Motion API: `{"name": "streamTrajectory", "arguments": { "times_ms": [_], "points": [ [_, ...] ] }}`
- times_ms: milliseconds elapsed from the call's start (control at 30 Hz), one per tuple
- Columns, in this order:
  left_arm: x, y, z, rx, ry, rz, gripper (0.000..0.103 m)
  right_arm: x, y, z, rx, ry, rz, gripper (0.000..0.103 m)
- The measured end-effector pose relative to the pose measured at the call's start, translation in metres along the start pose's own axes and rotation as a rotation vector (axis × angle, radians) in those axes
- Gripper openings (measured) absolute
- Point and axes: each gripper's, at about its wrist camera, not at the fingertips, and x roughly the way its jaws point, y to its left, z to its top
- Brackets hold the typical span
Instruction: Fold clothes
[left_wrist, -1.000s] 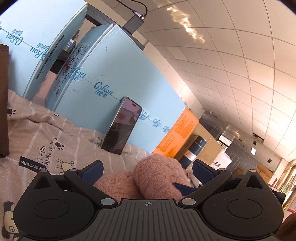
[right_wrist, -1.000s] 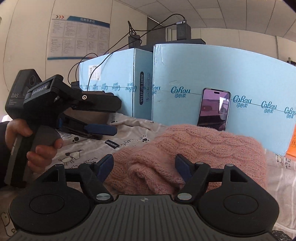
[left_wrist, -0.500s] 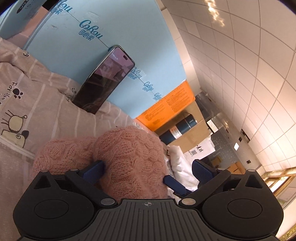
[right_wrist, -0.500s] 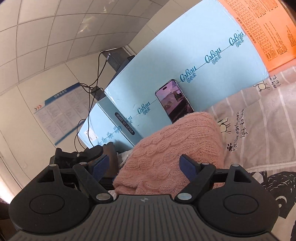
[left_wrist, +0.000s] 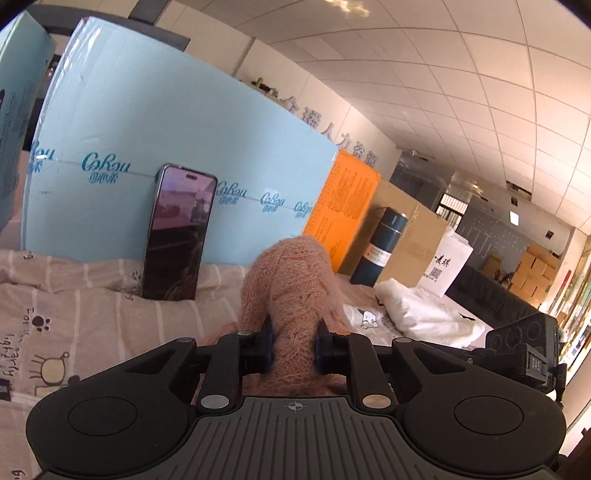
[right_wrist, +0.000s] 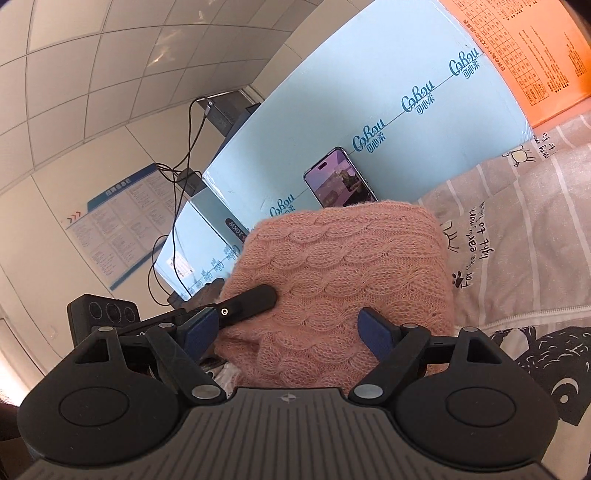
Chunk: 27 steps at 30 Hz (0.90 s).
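Note:
A pink cable-knit sweater (right_wrist: 343, 266) lies bunched on the striped cartoon bedsheet (right_wrist: 517, 221). My left gripper (left_wrist: 293, 347) is shut on a raised fold of the pink sweater (left_wrist: 291, 280), pinched between its blue pads. My right gripper (right_wrist: 291, 328) is open, with its fingers on either side of the sweater's near edge. A finger of the left gripper (right_wrist: 247, 304) presses on the sweater's left side in the right wrist view. Part of the right gripper's body (left_wrist: 524, 354) shows at the right of the left wrist view.
A phone (left_wrist: 177, 232) leans upright against light blue boxes (left_wrist: 177, 147) behind the sweater. An orange box (left_wrist: 343, 206), a dark flask (left_wrist: 380, 247), a cardboard box (left_wrist: 413, 236) and white clothing (left_wrist: 424, 314) sit to the right. Cables (right_wrist: 184, 147) hang over the boxes.
My left gripper has closed on a fold of the sweater and turned level. My right gripper has stayed open around the sweater and moved a little closer to it.

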Motion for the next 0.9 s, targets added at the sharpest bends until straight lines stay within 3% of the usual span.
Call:
{"name": "streamTrajectory", "arguments": {
  "times_ms": [133, 333, 533, 633, 733, 900],
  "points": [
    [-0.008, 0.015, -0.008, -0.075, -0.005, 0.017, 0.017, -0.002, 0.003, 0.001, -0.005, -0.004, 0.051, 0.082],
    [-0.020, 0.036, -0.021, -0.187, -0.013, 0.043, 0.019, 0.009, 0.006, -0.003, -0.017, 0.067, 0.049, 0.082],
    [-0.032, 0.057, -0.033, -0.290, -0.019, 0.071, 0.019, 0.009, 0.007, -0.006, -0.025, 0.072, 0.059, 0.082],
    [-0.026, 0.051, -0.034, -0.225, 0.007, 0.114, 0.022, 0.010, 0.008, -0.007, -0.029, 0.074, 0.065, 0.082],
    [-0.027, 0.047, -0.037, -0.144, 0.028, 0.222, 0.022, 0.010, 0.009, -0.007, -0.034, 0.077, 0.071, 0.082],
    [-0.035, 0.042, -0.041, -0.057, 0.031, 0.264, 0.026, 0.010, 0.011, -0.007, -0.046, 0.084, 0.093, 0.082]
  ]
}}
